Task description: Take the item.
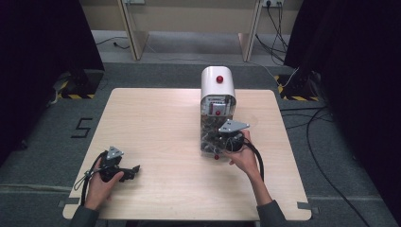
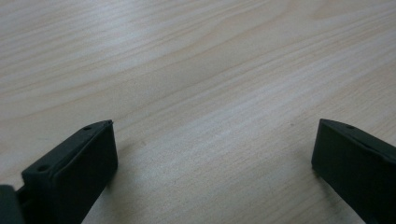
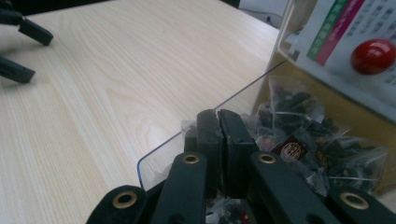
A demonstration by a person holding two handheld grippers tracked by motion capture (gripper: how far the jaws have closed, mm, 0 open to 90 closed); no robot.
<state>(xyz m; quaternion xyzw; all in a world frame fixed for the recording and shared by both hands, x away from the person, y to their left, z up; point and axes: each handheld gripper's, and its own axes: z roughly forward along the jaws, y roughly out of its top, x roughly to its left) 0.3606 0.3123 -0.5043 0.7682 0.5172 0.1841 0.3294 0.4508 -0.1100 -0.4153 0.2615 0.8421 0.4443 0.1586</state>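
Observation:
A white dispenser with a red knob stands at the table's middle back. Its clear front bin holds several see-through tea bags of dark leaves. My right gripper reaches into that bin among the bags, its jaws pressed flat together. A pale scrap of bag lies at the tips, but I cannot tell whether it is pinched. In the high view the right gripper points left into the bin. My left gripper rests on the table at the front left, open, with bare wood between its jaws.
The light wooden table has wide bare room left of the dispenser and along the front. Cables run over the grey floor to the right. Dark curtains flank both sides, and wooden furniture legs stand behind the table.

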